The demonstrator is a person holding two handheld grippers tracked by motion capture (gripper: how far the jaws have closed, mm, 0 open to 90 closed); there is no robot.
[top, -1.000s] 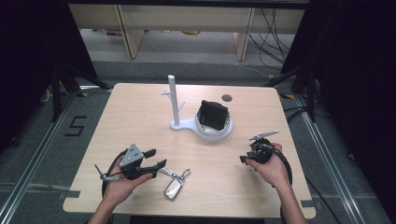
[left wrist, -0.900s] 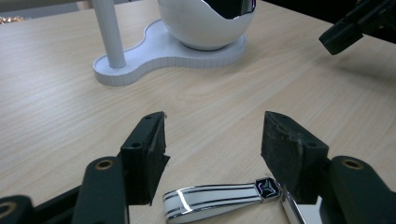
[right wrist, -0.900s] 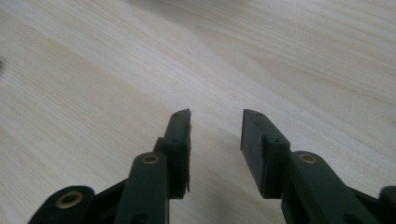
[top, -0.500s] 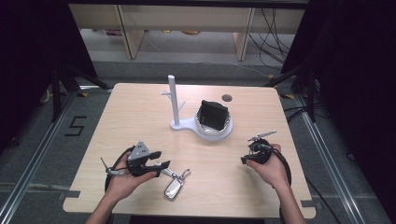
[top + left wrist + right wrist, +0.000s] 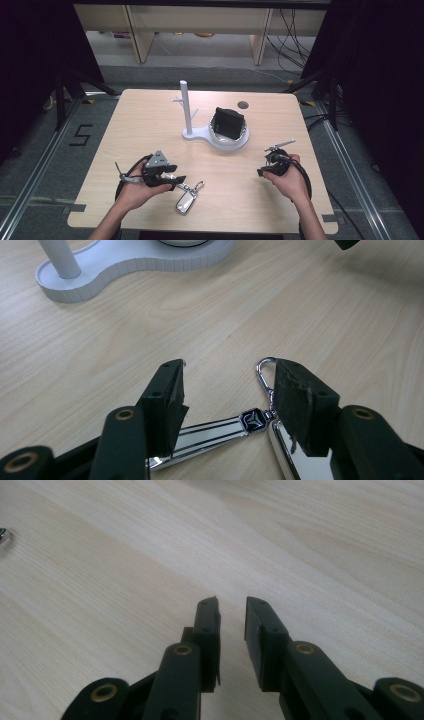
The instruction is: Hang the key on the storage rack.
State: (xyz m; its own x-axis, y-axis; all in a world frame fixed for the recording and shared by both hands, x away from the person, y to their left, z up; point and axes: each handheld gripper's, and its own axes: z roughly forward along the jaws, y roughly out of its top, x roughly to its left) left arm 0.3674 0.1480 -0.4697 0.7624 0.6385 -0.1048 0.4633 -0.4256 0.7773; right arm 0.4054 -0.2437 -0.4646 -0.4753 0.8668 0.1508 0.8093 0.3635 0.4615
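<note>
- Car key fob (image 5: 185, 203) with its chrome strap and snap hook (image 5: 198, 186) lay on the counter (image 5: 150, 120) near the front edge, just ahead of the person's left hand.
- Compared with a second ago, we saw the left claw (image 5: 176, 181) had slid forward and toward the key ring, so its tips now stood over the strap where earlier they sat short of it.
- In the left gripper view its jaws stood apart, straddling the strap (image 5: 215, 432) and badge (image 5: 253, 420), with the hook (image 5: 265, 372) against the inner face of one jaw; nothing was clamped yet.
- We judged this as the approach finishing, with a closing squeeze on the strap next.
- Right claw (image 5: 231, 605) had barely moved; its jaws stood slightly apart over bare wood, holding nothing.
- Fob's long axis ran diagonally, hook end pointing away toward the white stand (image 5: 186, 107), fob body toward the person.
- White stand and its dish holding a black item (image 5: 228, 123) remained well apart from the keys.
</note>
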